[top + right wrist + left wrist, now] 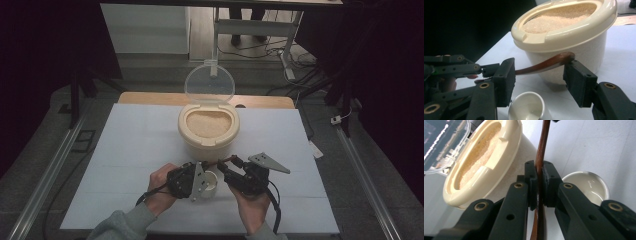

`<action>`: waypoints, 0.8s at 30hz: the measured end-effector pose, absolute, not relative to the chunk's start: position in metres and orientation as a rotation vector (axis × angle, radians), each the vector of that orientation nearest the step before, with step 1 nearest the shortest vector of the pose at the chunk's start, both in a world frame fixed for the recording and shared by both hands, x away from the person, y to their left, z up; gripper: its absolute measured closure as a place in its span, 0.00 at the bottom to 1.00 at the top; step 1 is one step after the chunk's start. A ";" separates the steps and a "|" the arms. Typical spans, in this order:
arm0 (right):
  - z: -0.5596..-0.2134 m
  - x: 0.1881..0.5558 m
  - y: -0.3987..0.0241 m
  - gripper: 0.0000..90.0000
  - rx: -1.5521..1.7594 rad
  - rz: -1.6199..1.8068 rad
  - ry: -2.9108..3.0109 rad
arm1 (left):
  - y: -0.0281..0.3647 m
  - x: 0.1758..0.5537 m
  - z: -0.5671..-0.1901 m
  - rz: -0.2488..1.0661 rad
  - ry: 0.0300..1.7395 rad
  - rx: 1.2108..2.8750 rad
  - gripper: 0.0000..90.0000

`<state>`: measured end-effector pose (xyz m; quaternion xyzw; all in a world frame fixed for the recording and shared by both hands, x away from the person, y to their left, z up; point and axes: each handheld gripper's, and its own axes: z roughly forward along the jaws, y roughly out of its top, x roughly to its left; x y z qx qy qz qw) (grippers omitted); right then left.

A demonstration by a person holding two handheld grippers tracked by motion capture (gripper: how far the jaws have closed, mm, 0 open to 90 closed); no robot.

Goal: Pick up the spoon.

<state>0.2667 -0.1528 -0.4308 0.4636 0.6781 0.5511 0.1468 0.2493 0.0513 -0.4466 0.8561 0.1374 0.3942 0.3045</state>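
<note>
My left gripper (539, 182) is shut on the handle of a brown wooden spoon (539, 157), which runs up between its pads. In the right gripper view the spoon (544, 65) curves from the left gripper (489, 70) toward a cream container (566, 37) filled with pale grains. My right gripper (539, 77) stands open, its jaws on either side of the spoon and its right pad close to the spoon's far end. A small white cup (527, 107) sits just below. In the high view both grippers meet at the cup (210, 184), in front of the container (208, 131).
The container's clear lid (209, 85) stands hinged open at its back. A white sheet (125, 150) covers the table, with bare wood at the far edge. Dark floor, rails and cables surround the table.
</note>
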 end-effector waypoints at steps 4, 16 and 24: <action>-0.432 0.269 -0.151 0.56 1.366 1.617 1.929 | 0.050 0.247 -0.447 1.066 0.360 2.254 0.92; -0.431 0.270 -0.151 0.62 1.415 1.685 1.838 | 0.042 0.237 -0.453 1.230 0.310 2.207 0.91; -0.435 0.277 -0.160 0.73 1.452 1.780 1.828 | 0.040 0.236 -0.455 1.228 0.291 2.208 0.88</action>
